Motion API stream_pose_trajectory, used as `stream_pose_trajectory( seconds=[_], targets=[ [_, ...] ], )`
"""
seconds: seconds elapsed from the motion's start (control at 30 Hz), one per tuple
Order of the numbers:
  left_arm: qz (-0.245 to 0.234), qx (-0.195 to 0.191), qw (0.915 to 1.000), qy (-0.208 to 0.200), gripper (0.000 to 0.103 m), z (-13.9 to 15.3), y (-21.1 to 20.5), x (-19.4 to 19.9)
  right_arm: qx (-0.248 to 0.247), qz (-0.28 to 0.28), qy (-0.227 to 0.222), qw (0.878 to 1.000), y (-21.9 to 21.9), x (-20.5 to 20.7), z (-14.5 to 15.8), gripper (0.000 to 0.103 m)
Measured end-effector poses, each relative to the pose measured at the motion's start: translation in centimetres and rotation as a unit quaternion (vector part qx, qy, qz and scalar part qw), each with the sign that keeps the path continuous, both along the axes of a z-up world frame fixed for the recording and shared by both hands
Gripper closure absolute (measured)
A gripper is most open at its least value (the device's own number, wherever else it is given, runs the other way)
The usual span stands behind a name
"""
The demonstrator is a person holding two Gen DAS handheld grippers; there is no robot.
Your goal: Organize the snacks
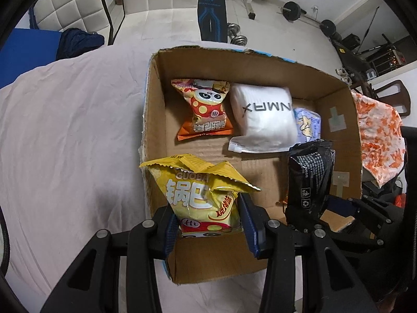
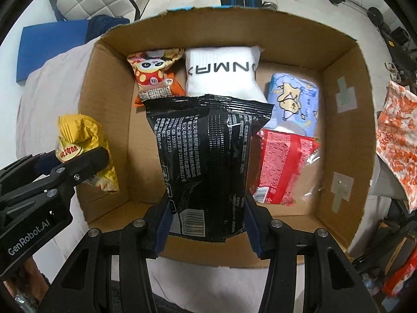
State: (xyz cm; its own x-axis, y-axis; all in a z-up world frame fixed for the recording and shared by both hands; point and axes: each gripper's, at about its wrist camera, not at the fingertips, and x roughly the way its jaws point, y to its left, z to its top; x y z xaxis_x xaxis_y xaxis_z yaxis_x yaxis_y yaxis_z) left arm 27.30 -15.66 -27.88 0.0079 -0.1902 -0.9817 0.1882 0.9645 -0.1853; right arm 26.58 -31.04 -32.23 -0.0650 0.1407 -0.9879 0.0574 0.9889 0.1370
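My left gripper (image 1: 208, 221) is shut on a yellow snack bag (image 1: 200, 190), held over the near left wall of the cardboard box (image 1: 156, 83). My right gripper (image 2: 206, 221) is shut on a black packet (image 2: 206, 151), raised above the box (image 2: 338, 52). The left gripper (image 2: 86, 161) with the yellow bag (image 2: 86, 135) shows at the left of the right wrist view, and the black packet (image 1: 310, 177) at the right of the left wrist view. Inside lie an orange snack bag (image 1: 203, 109), a white pouch (image 1: 263, 114), a blue cartoon pack (image 2: 294, 99) and a red packet (image 2: 281, 167).
The box rests on a pale sheet (image 1: 65, 130) covering a bed. An orange-patterned cloth (image 1: 380, 135) hangs to the right. A blue mat (image 1: 26, 52), a weight bench (image 1: 211, 10) and dumbbells (image 1: 234, 34) stand on the floor beyond.
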Motion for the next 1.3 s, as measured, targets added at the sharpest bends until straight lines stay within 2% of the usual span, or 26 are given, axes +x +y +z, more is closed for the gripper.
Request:
stream_pose_trajectory(
  seconds=[0.33,0.43,0.5,0.67,0.97,1.0,1.03,1.1,1.13,1.17,1.3],
  targets=[
    [0.002,0.018,0.9992,0.035,0.062,-2.5,-0.6,0.1,0.006,0.01,0.022,1.0,0.8,1.0,-2.2,0.044],
    [0.006,0.019,0.9992,0.034,0.062,-2.6,-0.4,0.0,-0.002,0.011,0.027,1.0,0.8,1.1,-2.6,0.041],
    [0.006,0.023,0.9993,0.031,0.058,-2.4,-0.3,-0.1,-0.001,0.007,0.027,1.0,0.7,1.0,-2.5,0.038],
    [0.007,0.025,0.9995,0.019,0.055,-1.6,-0.3,-0.4,-0.005,0.001,0.017,1.0,0.0,0.5,-1.9,0.038],
    [0.007,0.03,0.9991,-0.029,0.055,2.0,-0.5,-1.8,-0.019,-0.01,-0.005,1.0,-1.9,-1.5,-0.3,0.033],
    [0.007,0.03,0.999,-0.032,0.055,2.3,-0.6,-1.9,-0.019,-0.013,-0.008,1.0,-2.2,-2.0,0.0,0.032],
    [0.007,0.031,0.9988,-0.037,0.055,2.6,-0.7,-2.2,-0.019,-0.015,-0.011,1.0,-2.5,-2.3,0.1,0.026],
    [0.011,0.031,0.9981,-0.051,0.039,3.4,-0.9,-2.6,-0.022,-0.017,-0.017,0.999,-3.0,-2.7,0.6,0.013],
    [0.015,0.03,0.9978,-0.058,0.021,3.7,-0.8,-2.8,-0.026,-0.017,-0.022,0.999,-3.3,-2.8,1.0,0.008],
    [0.02,0.029,0.9972,-0.065,0.011,4.1,-0.8,-3.1,-0.028,-0.018,-0.03,0.999,-3.5,-3.0,1.3,0.007],
    [0.033,0.044,0.9946,-0.088,0.009,5.3,-0.8,-4.1,-0.034,-0.022,-0.054,0.998,-4.4,-3.9,2.8,0.001]
  ],
)
